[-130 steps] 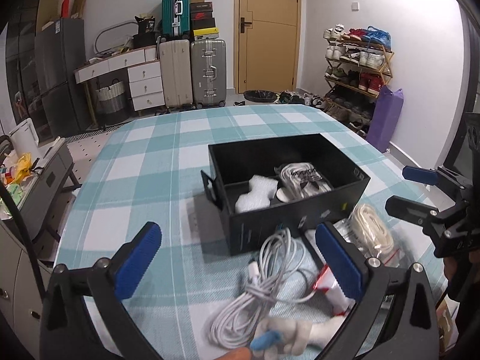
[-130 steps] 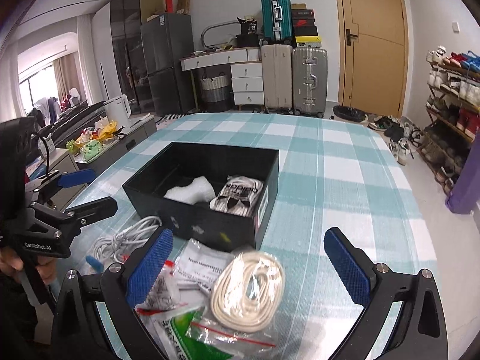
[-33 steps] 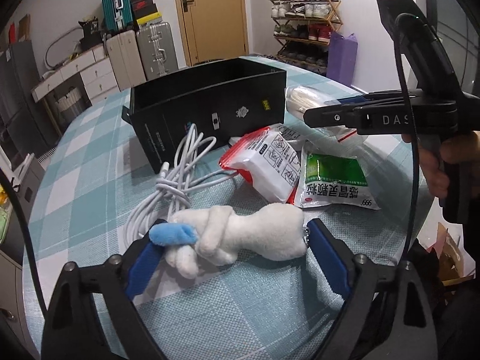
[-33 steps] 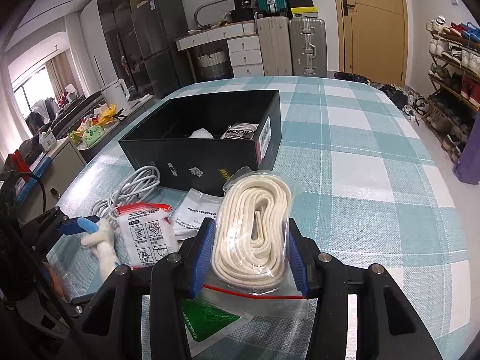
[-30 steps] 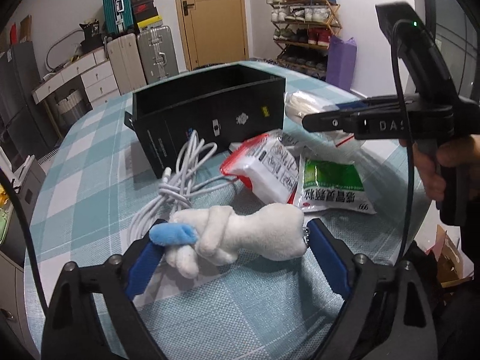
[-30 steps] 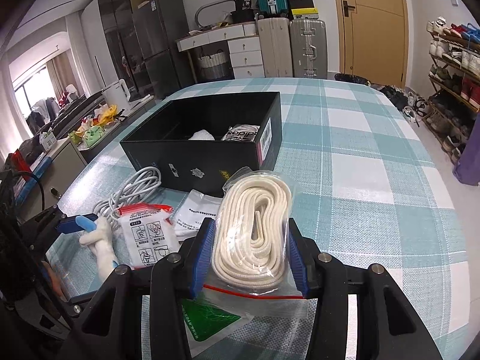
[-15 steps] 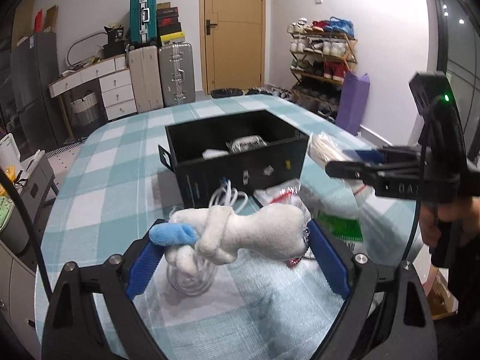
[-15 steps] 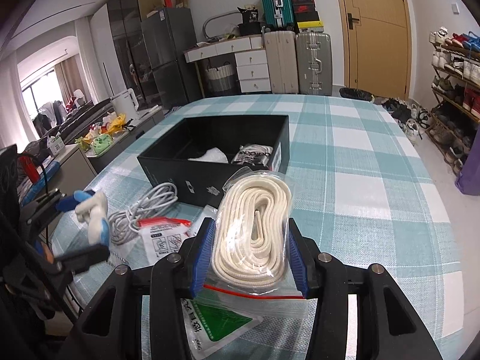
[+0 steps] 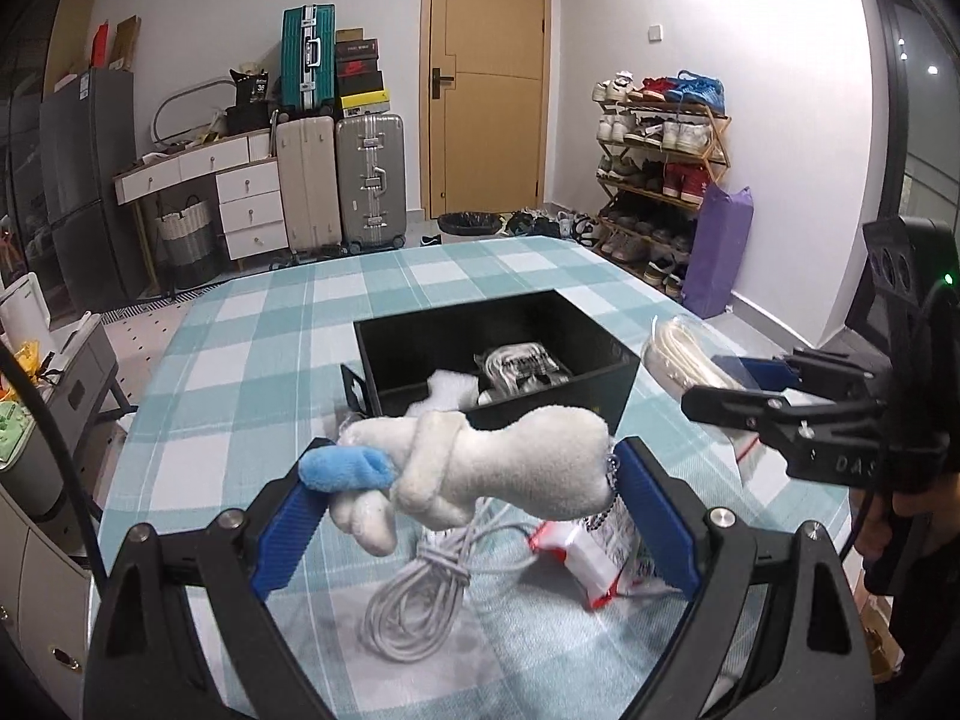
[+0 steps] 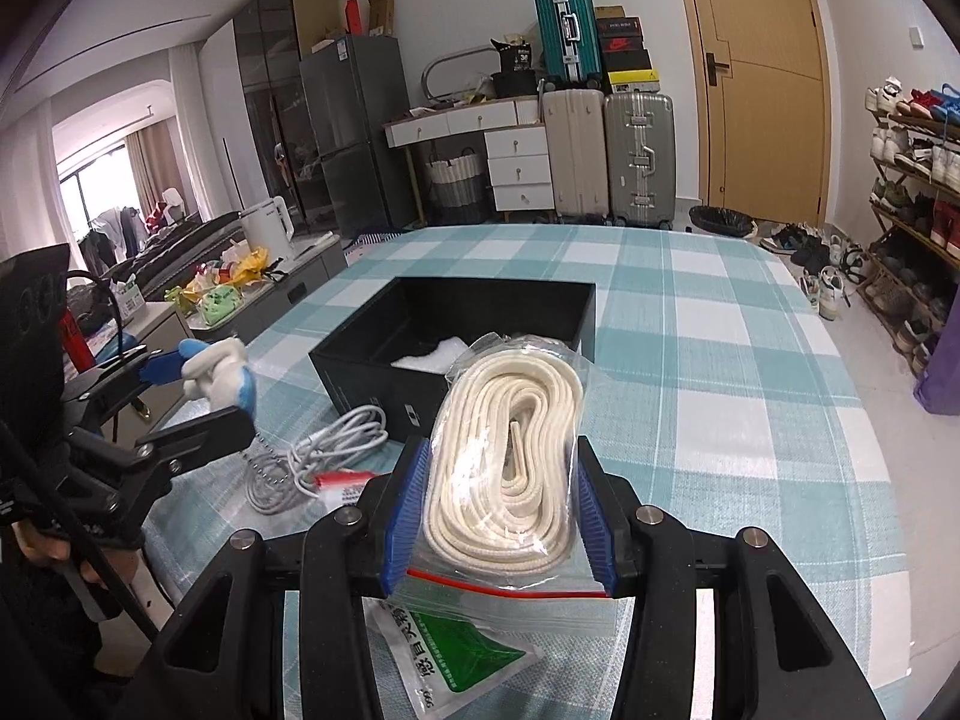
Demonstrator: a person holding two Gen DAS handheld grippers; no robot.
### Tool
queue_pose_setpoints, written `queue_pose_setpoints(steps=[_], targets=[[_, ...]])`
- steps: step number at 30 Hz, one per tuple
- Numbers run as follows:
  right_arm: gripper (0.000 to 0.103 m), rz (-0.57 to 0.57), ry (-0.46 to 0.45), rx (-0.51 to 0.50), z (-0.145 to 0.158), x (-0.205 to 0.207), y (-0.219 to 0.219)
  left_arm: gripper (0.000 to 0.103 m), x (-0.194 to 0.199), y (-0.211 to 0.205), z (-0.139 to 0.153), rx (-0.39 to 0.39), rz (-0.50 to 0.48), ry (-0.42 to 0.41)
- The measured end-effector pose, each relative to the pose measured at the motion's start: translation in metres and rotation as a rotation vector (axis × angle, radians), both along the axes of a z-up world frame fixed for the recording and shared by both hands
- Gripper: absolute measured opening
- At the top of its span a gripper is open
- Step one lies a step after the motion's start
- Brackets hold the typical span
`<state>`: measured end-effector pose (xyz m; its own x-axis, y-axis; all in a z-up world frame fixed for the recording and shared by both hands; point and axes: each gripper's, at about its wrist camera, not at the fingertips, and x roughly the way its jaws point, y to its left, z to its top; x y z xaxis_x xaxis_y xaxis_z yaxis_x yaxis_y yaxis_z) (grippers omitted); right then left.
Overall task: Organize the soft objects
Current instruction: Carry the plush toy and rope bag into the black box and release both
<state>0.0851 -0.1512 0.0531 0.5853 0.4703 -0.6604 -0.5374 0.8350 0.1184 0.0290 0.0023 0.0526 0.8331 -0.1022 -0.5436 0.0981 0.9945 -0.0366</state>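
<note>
My left gripper [image 9: 474, 504] is shut on a white plush toy [image 9: 498, 462] with a blue tip, held in the air above the table, in front of the open black box [image 9: 498, 354]. My right gripper [image 10: 504, 504] is shut on a clear bag of coiled cream rope [image 10: 510, 450], held above the table near the box [image 10: 456, 336]. The box holds a white soft item [image 9: 447, 387] and a bagged bundle [image 9: 522, 363]. Each gripper shows in the other's view: the right one [image 9: 774, 396] and the left one [image 10: 180, 396].
On the teal checked tablecloth [image 9: 240, 372] lie a coiled white cable [image 9: 420, 600], a red-and-white packet [image 9: 594, 558] and a green-and-white packet [image 10: 456, 654]. Suitcases [image 9: 336, 180], drawers and a shoe rack [image 9: 654, 162] stand beyond the table.
Both grippers have risen with their loads. The plush toy has been lifted off the table toward the box. The rope bag stays gripped and has come up level with the box.
</note>
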Motion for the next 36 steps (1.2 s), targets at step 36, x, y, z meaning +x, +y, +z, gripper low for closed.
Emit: queue_pose_setpoints(steps=[36], targets=[[0.047,0.057,-0.038,-0.009,0.023,0.052,0.039,0.092,0.089,0.009,0.009,-0.012,0.069,0.011]])
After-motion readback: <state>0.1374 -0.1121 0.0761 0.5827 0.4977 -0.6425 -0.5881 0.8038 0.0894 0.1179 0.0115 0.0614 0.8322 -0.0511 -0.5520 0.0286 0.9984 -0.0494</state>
